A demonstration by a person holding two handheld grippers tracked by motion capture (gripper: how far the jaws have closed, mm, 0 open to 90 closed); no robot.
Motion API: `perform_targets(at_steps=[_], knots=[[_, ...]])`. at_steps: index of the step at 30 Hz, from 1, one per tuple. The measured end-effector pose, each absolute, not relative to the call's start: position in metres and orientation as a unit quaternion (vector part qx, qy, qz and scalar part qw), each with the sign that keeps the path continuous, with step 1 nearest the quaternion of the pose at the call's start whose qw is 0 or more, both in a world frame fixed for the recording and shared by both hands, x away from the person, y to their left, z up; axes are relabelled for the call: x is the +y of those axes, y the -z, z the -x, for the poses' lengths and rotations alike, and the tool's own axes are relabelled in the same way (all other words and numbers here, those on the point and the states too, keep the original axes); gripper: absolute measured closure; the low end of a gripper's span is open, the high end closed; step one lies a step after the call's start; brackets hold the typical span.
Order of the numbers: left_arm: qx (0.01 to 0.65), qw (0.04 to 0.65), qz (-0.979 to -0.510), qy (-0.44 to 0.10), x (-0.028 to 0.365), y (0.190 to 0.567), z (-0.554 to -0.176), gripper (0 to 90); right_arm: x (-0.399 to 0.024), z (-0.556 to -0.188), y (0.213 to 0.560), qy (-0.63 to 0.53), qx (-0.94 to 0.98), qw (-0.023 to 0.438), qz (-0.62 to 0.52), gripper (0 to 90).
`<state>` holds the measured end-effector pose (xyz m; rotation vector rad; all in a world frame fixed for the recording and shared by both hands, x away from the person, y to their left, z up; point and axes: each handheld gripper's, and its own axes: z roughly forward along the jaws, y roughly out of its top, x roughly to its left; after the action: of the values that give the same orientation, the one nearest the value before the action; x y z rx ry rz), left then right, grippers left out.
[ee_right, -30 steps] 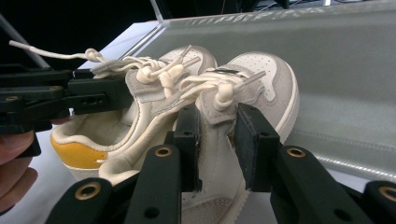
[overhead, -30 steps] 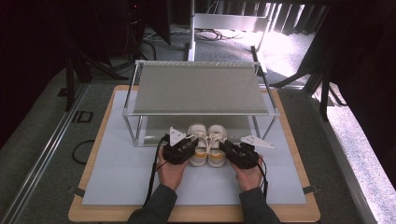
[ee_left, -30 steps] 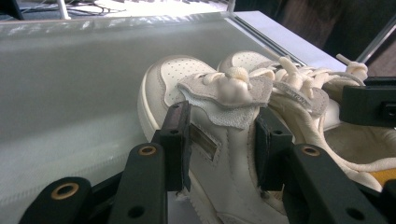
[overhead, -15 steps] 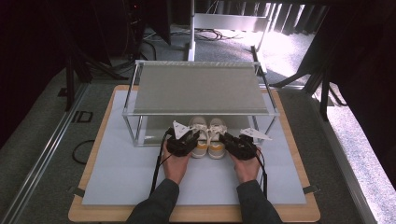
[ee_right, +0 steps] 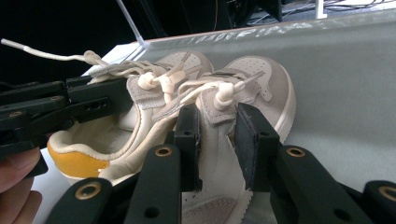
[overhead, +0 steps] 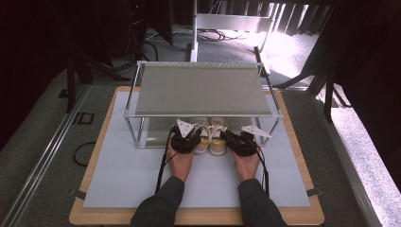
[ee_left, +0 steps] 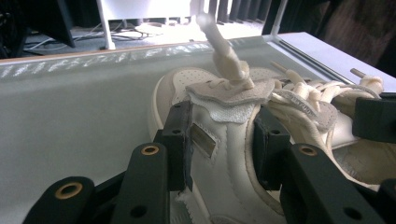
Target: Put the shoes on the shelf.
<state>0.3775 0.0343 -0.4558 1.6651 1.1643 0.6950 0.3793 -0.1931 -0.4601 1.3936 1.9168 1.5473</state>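
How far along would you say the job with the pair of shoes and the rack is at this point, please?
Done: each hand-held gripper, left and right, is clamped on the outer side wall of its shoe. In hand: the pair sits side by side with its toes under the rack's shelf, heels still sticking out at the front edge. Left, probably: getting them fully under and letting go.

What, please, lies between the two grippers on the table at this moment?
In the high view, a pair of cream shoes sits side by side between the left gripper and right gripper, toes under the metal rack.

shoe toes (overhead: 208, 124) hidden under shelf (overhead: 201, 90), lace tip (ee_left: 205, 21) blurred
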Motion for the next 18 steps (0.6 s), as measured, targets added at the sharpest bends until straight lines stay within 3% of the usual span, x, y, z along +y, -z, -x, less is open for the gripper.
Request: perform_targets(at_steps=[18], knots=[[0.489, 0.485, -0.653, -0.314, 0.032, 0.461, -0.390, 63.9, -0.186, -0.399, 0.467, -0.562, 0.644, 0.167, -0.491, 71.2]])
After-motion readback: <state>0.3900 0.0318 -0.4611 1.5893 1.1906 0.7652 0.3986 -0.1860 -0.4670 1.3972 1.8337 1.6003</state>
